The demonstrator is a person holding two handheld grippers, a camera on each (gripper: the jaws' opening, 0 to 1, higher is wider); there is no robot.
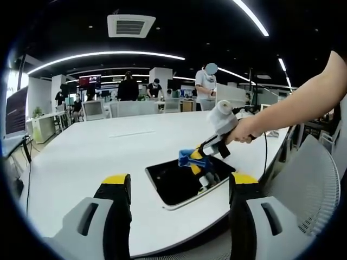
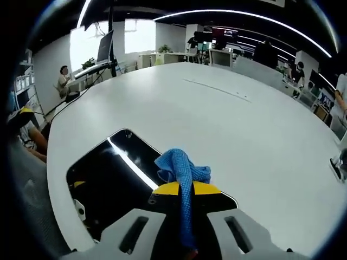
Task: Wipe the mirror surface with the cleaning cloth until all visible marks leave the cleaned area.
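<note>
Right tongs [image 2: 182, 189] clenched on blue cleaning cloth [image 2: 181, 168], pressing it onto dark mirror [image 2: 108, 173] on white desk [image 2: 217, 114], left tongs [image 1: 179, 187] released, hovering near.

One mirror, one cloth, two grippers on one table.

A single dark mirror [image 1: 179, 181] lies on the one white table [image 1: 97, 157]; one blue cloth [image 1: 187, 157] sits over it. Two grippers are counted: the left gripper [image 1: 179, 189], its two yellow-tipped jaws standing apart, and the right gripper [image 1: 203, 154], carried by one hand [image 1: 244, 130]. In the right gripper view there is again one mirror [image 2: 108, 168], one cloth [image 2: 181, 170], one table [image 2: 227, 124], and the right gripper [image 2: 181, 189], whose two jaws pinch that cloth. Behind the table in the left gripper view, about five people can be made out, the farther ones too small to count surely. One ceiling vent [image 1: 130, 25] shows overhead.
</note>
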